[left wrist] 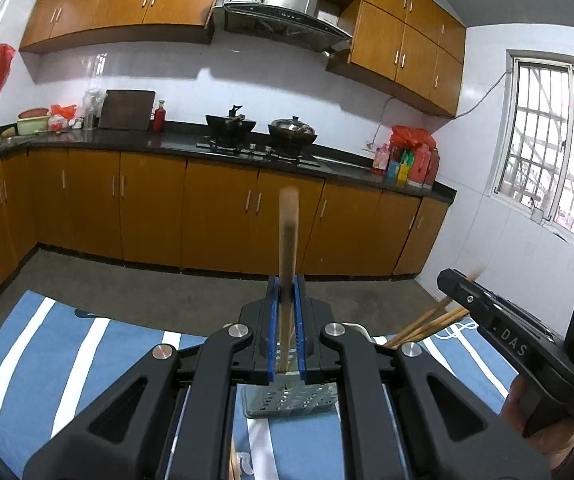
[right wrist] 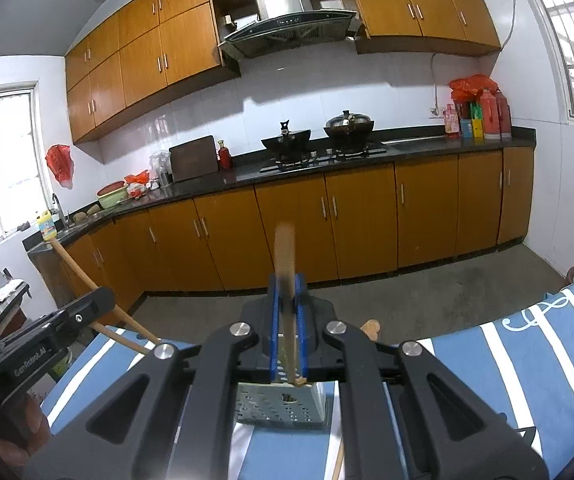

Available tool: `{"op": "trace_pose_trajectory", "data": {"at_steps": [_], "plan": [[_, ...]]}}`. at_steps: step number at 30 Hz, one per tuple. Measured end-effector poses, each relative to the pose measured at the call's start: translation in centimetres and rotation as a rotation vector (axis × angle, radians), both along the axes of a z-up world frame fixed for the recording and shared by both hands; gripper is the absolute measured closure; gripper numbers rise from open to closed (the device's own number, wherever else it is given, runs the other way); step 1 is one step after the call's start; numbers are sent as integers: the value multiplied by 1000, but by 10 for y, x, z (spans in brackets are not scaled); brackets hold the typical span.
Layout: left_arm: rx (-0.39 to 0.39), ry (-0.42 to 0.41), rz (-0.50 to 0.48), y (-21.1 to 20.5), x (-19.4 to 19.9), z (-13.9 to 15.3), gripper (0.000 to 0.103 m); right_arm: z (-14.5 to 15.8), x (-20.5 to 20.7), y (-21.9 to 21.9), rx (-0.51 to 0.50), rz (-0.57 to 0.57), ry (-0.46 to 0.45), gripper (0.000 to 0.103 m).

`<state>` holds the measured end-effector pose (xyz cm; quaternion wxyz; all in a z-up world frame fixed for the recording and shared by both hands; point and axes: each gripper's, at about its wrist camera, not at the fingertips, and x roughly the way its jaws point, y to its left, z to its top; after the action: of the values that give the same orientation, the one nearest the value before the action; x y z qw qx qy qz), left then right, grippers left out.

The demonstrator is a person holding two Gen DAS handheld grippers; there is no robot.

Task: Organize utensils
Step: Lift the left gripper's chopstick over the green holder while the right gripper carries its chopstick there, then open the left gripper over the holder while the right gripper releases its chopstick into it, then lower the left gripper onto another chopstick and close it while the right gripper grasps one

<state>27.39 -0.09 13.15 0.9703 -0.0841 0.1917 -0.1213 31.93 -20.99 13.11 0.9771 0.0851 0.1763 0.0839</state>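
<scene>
Left wrist view gave us the left claw [left wrist: 286, 320] nearly closed on a wooden chopstick [left wrist: 288, 236], long axis upright, top leaning slightly away, above the perforated metal holder [left wrist: 287, 402] on the striped table [left wrist: 67, 344]. Only this view showed chopsticks [left wrist: 427, 322] fanning from the holder. Right wrist view showed the right claw [right wrist: 287, 320] clamping another upright chopstick [right wrist: 285, 252].

Black hand-held gripper [left wrist: 287, 292] — blue pads [left wrist: 272, 320], silver screws [left wrist: 240, 330].
</scene>
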Motion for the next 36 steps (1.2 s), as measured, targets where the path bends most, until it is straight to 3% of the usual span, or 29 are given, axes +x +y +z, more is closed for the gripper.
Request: {"op": "trace_pose_trajectory", "data": {"at_steps": [1, 3, 13, 16, 19, 23, 27, 36], "plan": [[0, -4, 3, 0, -1, 2, 88, 1, -1, -2, 1, -1, -2, 88], [-7, -16, 9, 2, -4, 6, 66, 5, -6, -4, 2, -6, -14, 85], [-34, -67, 33, 27, -45, 20, 65, 15, -65, -30, -9, -42, -68, 84], [-19, -37, 48, 38, -57, 9, 65, -8, -83, -42, -30, -78, -20, 82], [26, 37, 75, 50, -64, -19, 65, -53, -87, -53, -56, -102, 107, 82], [66, 205, 118, 69, -58, -77, 65, -119, -81, -56, -36, -90, 304, 82], [74, 322, 137, 79, -55, -118, 65, -169, -72, -40, -39, -36, 455, 82], [67, 414, 82, 69, -63, -157, 65, -209, -64, -12, -117, -4, 540, 83]]}}
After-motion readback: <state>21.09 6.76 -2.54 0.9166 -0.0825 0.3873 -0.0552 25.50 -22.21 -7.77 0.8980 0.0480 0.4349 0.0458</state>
